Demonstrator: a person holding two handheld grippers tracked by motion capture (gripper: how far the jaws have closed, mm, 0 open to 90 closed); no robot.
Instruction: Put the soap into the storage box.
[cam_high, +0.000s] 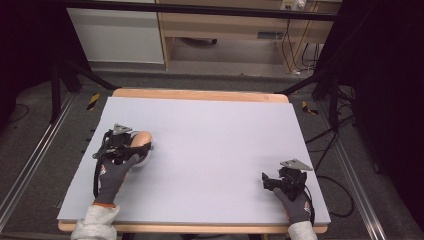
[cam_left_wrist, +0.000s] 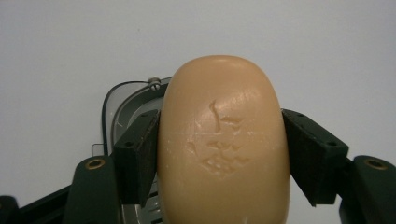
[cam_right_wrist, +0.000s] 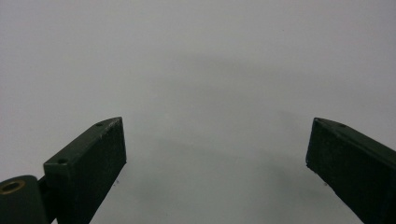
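Left gripper (cam_left_wrist: 219, 154) pinches the soap bar (cam_left_wrist: 223, 140) across its long flanks, over a dish (cam_left_wrist: 122, 109) at the table's (cam_high: 210, 150) near-left. Looks firm, smooth, likely slippery, so flat sides are the hold. Right gripper (cam_right_wrist: 217, 163) rests near-right, jaws spread, empty.

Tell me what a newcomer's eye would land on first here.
The peach-coloured soap bar stands out: the left gripper is clamped on its sides at the table's left, above a grey dish. At the lower right of the pale grey table, the right gripper rests open with nothing between its jaws.
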